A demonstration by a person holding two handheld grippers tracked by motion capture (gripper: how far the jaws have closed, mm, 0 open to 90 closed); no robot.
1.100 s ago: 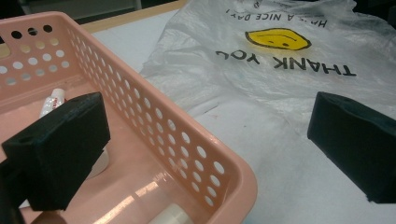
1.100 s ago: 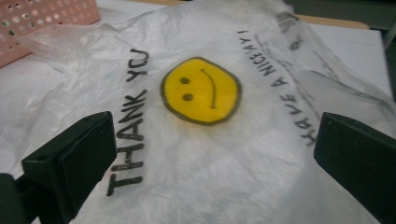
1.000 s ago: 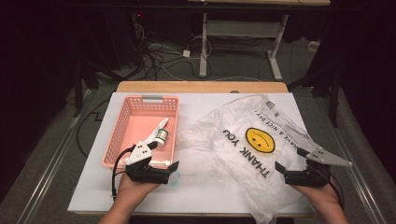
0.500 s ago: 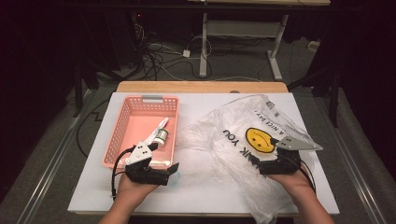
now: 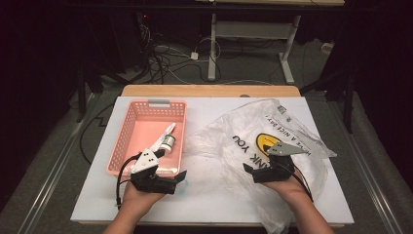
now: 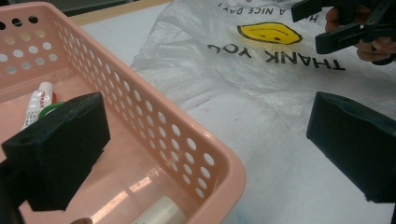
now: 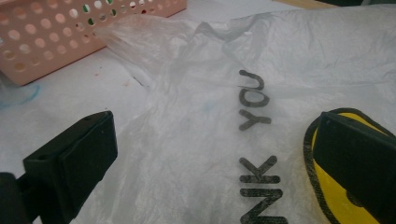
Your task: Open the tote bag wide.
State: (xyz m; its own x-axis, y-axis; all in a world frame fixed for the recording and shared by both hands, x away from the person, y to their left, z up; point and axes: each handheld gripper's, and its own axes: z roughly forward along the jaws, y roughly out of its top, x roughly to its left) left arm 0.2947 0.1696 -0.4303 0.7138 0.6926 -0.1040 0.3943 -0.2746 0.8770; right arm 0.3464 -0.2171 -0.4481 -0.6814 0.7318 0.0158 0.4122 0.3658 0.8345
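High view: my right tongs [image 5: 259,171], spread, have slid inward onto the smiley plastic bag [image 5: 253,131]; left tongs [image 5: 176,179], spread, wait beside it.

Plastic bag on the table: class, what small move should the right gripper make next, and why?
Probably lower the right gripper and close on the plastic bag: its jaws stand open just above the film near the printed words, gripping nothing.

The clear plastic bag [image 5: 272,131] carries black print reading "THANK YOU" beside a yellow smiley face [image 6: 268,31]. Above the face, smaller print reads "HAVE A NICE DAY!". The red print on the tube [image 6: 38,100] in the basket is too small to read.
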